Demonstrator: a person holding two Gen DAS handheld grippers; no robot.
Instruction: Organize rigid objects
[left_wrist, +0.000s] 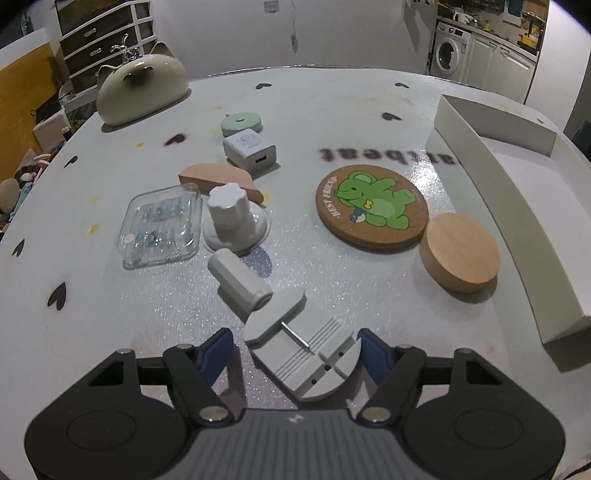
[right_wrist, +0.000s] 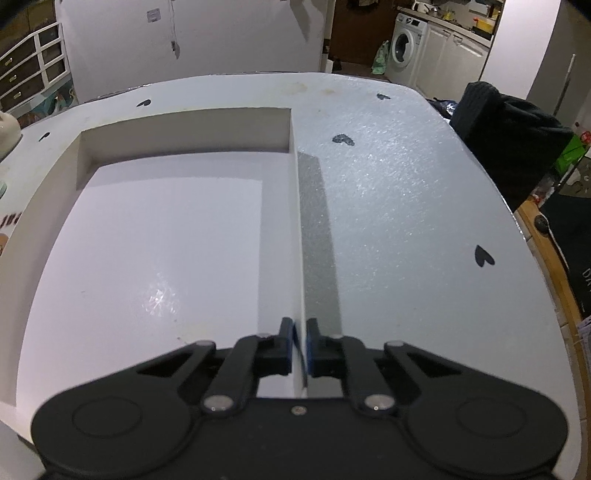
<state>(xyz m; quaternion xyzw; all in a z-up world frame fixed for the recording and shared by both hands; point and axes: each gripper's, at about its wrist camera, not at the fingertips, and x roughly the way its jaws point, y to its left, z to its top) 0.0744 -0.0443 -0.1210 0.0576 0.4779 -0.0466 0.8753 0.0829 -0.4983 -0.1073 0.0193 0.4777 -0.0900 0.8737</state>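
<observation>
Straddling the white watch tool, left claw spread wide, right claw clenched on box wall.

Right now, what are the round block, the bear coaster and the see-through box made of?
The round block looks like pale, unvarnished wood: matte, light tan, faint grain. The bear coaster seems to be cork or wood with a brown rim and a printed green bear on top. The see-through box is likely clear, glossy plastic, since its contents show through.

Cat-shaped ceramic figure, drawer chest, washing machine, black bag beside table.
</observation>
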